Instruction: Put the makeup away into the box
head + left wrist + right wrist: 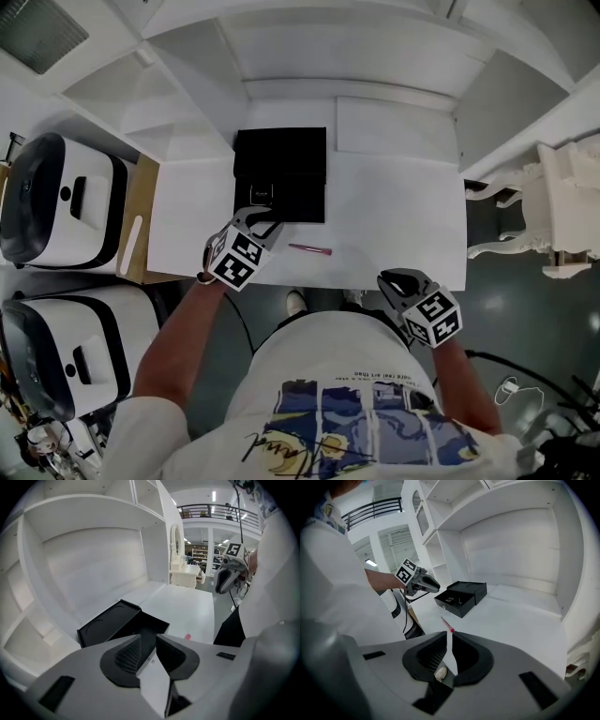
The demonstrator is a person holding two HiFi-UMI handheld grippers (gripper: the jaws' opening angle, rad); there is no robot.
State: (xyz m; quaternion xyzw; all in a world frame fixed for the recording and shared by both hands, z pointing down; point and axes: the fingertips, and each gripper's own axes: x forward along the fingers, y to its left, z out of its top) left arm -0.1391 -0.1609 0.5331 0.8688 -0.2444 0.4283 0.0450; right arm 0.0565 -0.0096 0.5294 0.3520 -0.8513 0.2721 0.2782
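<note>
**Pink pencil left on desk, box open, both jaws empty**

The slim pink makeup pencil (309, 248) lies flat near the front edge of the white desk (394, 206), about mid-width. It sits apart from the open black rectangular box (309, 202), just in front of the box's front wall. The box is left of centre toward the back edge, with its lid tipped back. Something small is inside, too small to name.

My left gripper (264, 223) hangs over the box's front edge. Its jaws are narrowly apart with nothing between them. My right gripper (398, 279) is off the desk's front right corner and points toward the pencil. Its jaws are almost together, just a slit, and they hold nothing.

Handling guess: the pencil looks light, stiff and thin, with a smooth round barrel, so it will likely roll or skid if nudged. Its low profile on the desk makes it easy to pinch past. I would take it at mid-barrel, with the jaws across its length and the tips down on the desk surface. Only a light squeeze should be needed, and the pencil should be kept level so it doesn't pivot out. The right gripper looks the better placed of the two.
</note>
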